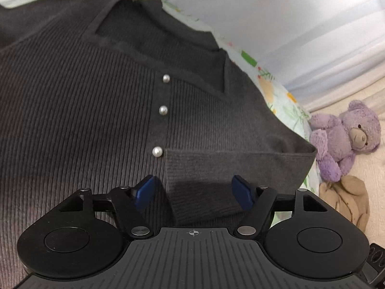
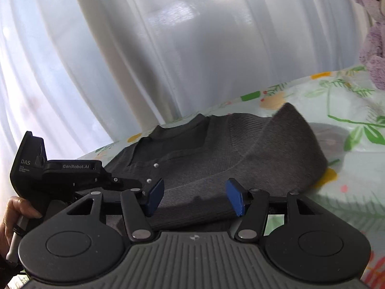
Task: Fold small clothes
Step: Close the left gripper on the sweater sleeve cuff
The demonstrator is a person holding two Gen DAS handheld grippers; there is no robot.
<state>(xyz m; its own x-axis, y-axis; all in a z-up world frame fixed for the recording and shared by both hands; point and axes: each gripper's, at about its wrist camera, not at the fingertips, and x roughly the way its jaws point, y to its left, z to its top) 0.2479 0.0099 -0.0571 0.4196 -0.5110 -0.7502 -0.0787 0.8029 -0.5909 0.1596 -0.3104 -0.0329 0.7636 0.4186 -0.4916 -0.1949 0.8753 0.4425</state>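
Note:
A dark grey ribbed sweater point(image 1: 79, 110) with a collar and three pearl buttons point(image 1: 163, 110) lies flat on a floral sheet point(image 1: 276, 91). Its sleeve point(image 1: 216, 175) is folded across the front, with the cuff below the lowest button. My left gripper point(image 1: 195, 190) is open, its blue pads on either side of the sleeve cuff. In the right wrist view the sweater point(image 2: 216, 149) lies ahead, with the folded sleeve point(image 2: 286, 139) arching up. My right gripper point(image 2: 195, 197) is open over the sleeve. The left gripper's body point(image 2: 55, 171) shows at the left, held by a hand.
A purple teddy bear point(image 1: 346, 137) sits to the right of the sweater, beside a crumpled tan cloth point(image 1: 346, 200). White curtains point(image 2: 168, 48) hang behind the bed. The floral sheet point(image 2: 336, 192) extends to the right of the sweater.

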